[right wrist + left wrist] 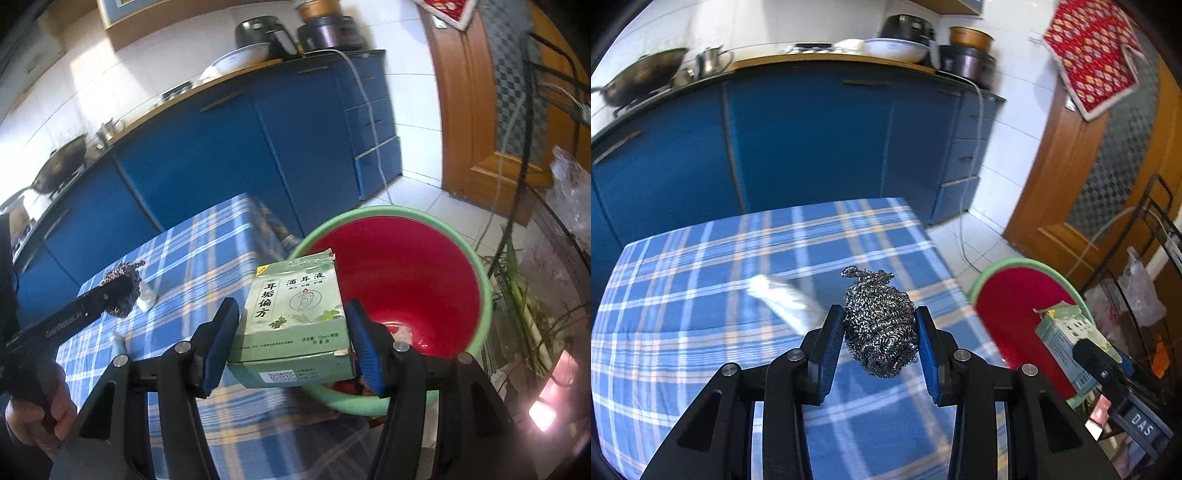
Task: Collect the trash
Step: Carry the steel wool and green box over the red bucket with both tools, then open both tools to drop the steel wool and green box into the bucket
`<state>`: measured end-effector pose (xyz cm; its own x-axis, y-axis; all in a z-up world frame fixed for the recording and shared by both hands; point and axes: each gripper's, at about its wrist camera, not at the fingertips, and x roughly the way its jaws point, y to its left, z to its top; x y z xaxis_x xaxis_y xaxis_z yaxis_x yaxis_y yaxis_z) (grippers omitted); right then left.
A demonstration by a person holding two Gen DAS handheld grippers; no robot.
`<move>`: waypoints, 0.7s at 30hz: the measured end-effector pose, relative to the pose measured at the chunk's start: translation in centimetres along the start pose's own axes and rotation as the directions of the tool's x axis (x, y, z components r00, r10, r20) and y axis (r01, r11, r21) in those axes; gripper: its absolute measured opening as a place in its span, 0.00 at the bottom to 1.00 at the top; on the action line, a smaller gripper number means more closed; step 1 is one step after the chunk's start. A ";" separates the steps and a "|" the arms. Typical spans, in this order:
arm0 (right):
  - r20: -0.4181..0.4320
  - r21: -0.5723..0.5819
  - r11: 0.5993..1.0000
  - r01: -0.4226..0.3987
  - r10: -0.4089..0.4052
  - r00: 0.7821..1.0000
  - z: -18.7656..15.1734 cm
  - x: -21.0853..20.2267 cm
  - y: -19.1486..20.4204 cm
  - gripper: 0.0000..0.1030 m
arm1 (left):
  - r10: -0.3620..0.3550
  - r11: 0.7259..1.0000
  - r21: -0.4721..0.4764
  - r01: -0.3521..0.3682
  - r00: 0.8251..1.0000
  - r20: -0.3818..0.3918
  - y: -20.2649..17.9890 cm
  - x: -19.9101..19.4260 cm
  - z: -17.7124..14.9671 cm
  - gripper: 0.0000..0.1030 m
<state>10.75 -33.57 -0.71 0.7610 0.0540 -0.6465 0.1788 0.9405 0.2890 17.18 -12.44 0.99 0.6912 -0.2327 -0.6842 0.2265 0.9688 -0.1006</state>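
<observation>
We list two grippers, each carrying one piece of trash. The left gripper [880,338] has its blue pads clamped on one ball of steel wool [881,325], lifted clear above the table [683,295] with the blue plaid cloth. The right gripper [291,341] grips one small green carton [295,321] by its two side faces, its long axis running forward along the fingers, printed face up. One bucket [480,280], red inside with a green rim, stands on the floor just beside the table's right edge. We judge this the relation that matters: the carton's far end already hangs over the near rim of the bucket, which opens ahead and to the right of it, so the right hand is the nearer and looks ready to drop first. The steel wool lies to the left, over the tabletop; from the left wrist view the bucket [1015,295] sits off to the right and lower, so that hand must cross the table edge. Left on the cloth we count at least two pale scraps, one whitish wrapper [783,299] blurred beyond the steel wool and one small pale piece [119,341] nearer; what they are we cannot tell. Something lies at the bucket's bottom, unclear.
</observation>
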 end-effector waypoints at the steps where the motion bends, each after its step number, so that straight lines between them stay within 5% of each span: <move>1: 0.000 0.012 1.000 0.003 -0.003 1.000 0.1 0.0 -0.6 0.60 | -0.004 1.000 0.012 0.004 1.000 -0.003 -0.7 0.0 0.0 0.39; 21: -0.060 0.174 0.983 0.054 -0.045 0.997 0.1 3.4 -8.7 0.60 | -0.079 0.972 0.211 0.100 0.991 -0.106 -11.6 4.9 -0.5 0.39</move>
<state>11.86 -41.62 -5.41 0.7135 0.0320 -0.6999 0.3257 0.8694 0.3717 17.59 -24.79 -1.57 0.5941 -0.2984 -0.7470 0.4341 0.9007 -0.0145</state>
